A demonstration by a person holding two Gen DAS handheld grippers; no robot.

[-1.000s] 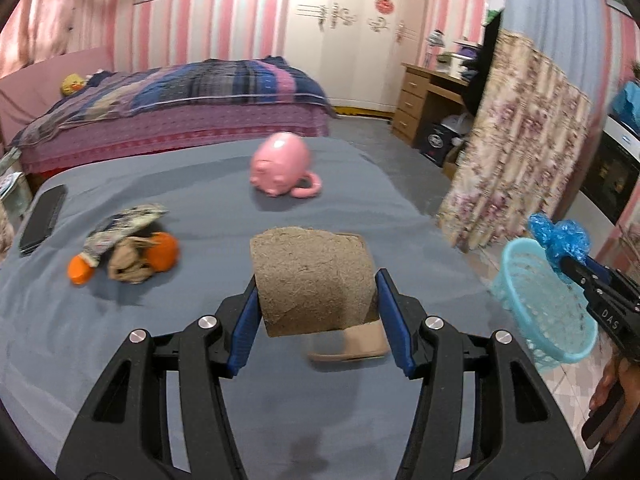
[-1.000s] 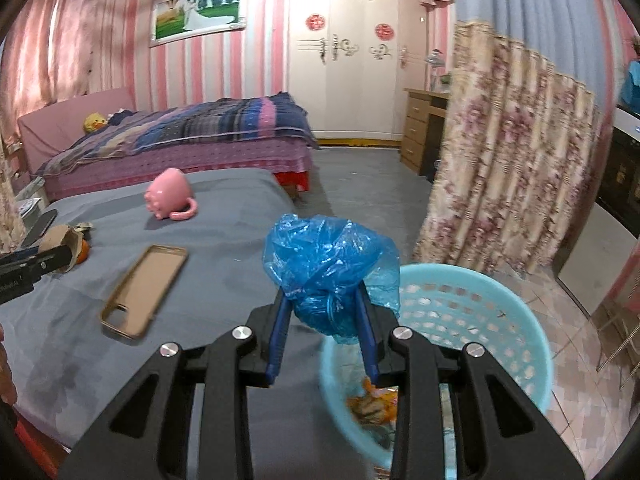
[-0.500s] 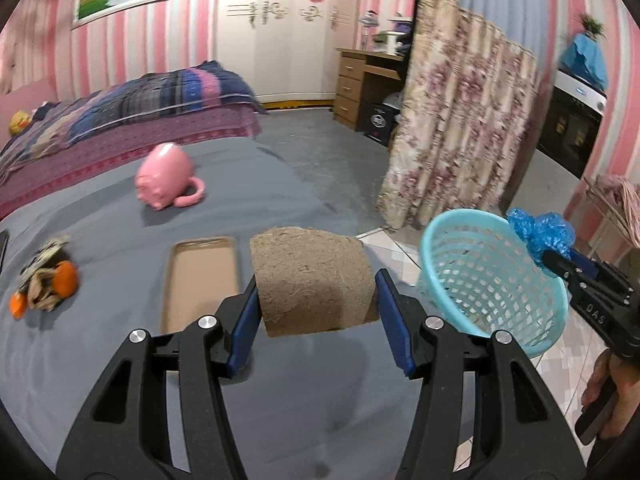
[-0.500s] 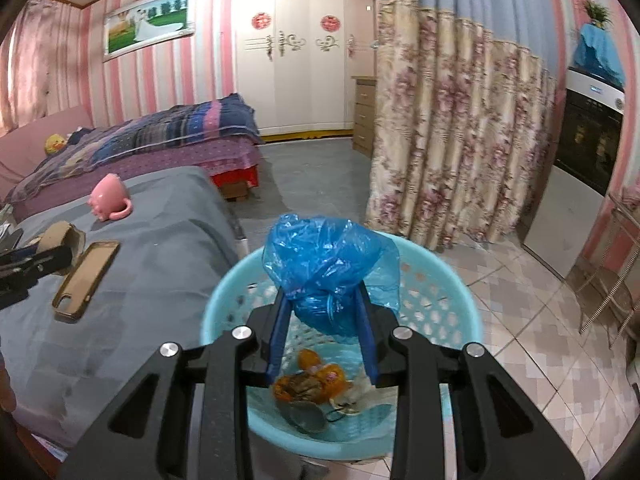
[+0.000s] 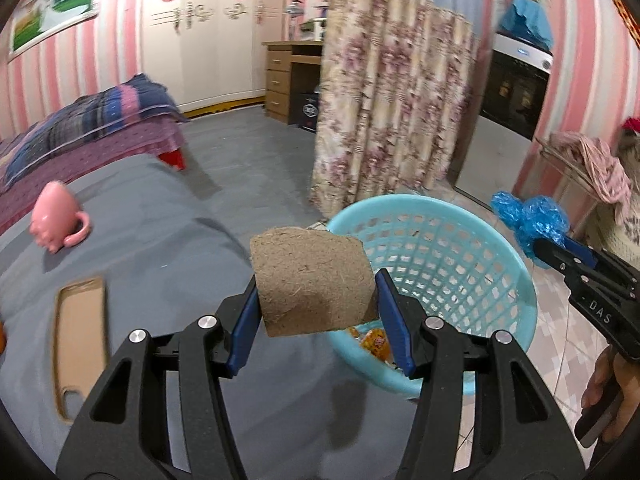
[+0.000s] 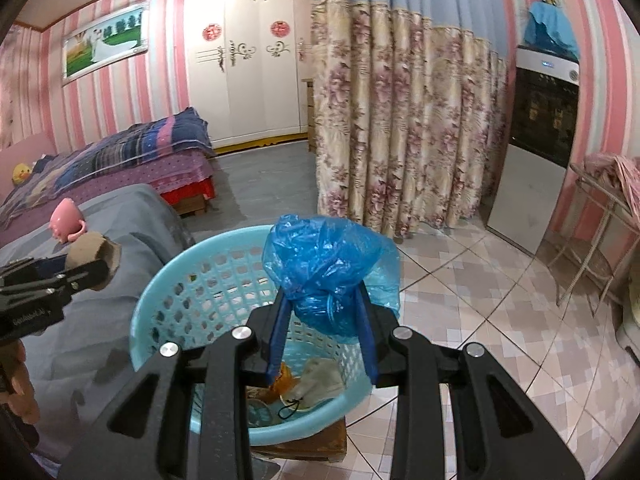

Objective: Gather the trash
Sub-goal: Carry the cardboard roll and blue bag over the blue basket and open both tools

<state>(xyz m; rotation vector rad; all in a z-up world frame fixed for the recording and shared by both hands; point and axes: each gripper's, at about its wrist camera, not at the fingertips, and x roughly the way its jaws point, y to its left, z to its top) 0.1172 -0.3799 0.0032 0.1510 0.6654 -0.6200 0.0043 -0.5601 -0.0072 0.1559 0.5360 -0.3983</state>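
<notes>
My left gripper is shut on a brown fibrous cardboard piece, held above the table edge beside the light blue basket. My right gripper is shut on a crumpled blue plastic bag, held over the basket. The basket holds orange wrappers and other trash. The right gripper with the blue bag shows at the basket's right in the left wrist view. The left gripper with the cardboard piece shows at the left in the right wrist view.
A grey-covered table carries a pink mug and a tan phone case. The basket sits on a wooden stool over a tiled floor. A floral curtain, a bed and a wire rack stand around.
Both grippers have swung right toward the basket. The cardboard piece now hangs at the basket's near rim, and the blue bag is over the basket's middle. Both grips are unchanged.
</notes>
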